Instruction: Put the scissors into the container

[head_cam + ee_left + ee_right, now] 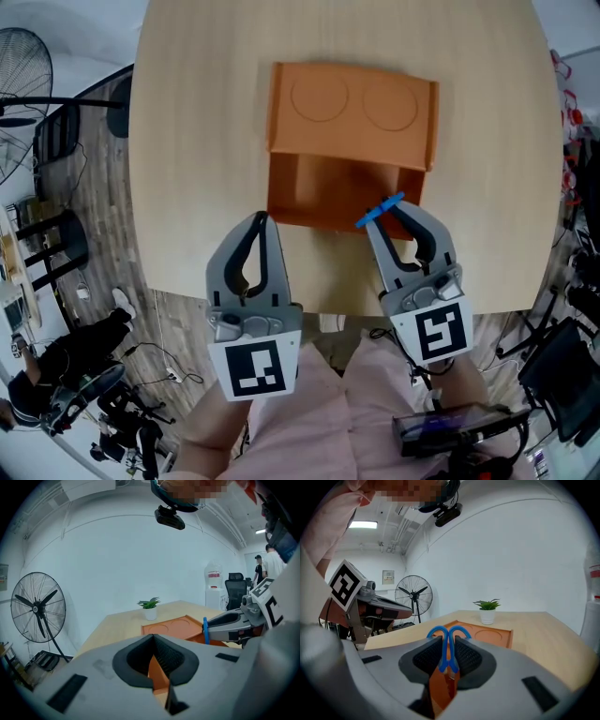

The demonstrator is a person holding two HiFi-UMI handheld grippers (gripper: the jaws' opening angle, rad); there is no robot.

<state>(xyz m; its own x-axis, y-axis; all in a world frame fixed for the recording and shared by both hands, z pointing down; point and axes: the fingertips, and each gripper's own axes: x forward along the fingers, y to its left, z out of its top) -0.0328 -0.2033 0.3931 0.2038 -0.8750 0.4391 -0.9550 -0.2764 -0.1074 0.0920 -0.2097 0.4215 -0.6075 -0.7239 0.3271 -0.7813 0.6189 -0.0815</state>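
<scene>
An orange container (352, 103) lies mid-table, its open compartment nearest me and a panel with two round recesses behind it; it also shows as the container (171, 627) and the container (487, 632). Blue-handled scissors (380, 210) hang over the compartment's near right corner. My right gripper (392, 210) is shut on them, the blue loops of the scissors (438, 632) sticking out past the pads of the right gripper (449, 640). The blades are hidden. My left gripper (262, 222) hovers by the container's near left corner, shut and empty, as the left gripper (153, 638) confirms.
The round wooden table (197, 141) ends just under the grippers, above my pink-clad legs. A small potted plant (149, 609) stands at the far side. A floor fan (19, 66) and chairs stand left of the table; a person (259, 569) and a water dispenser (213, 590) are far off.
</scene>
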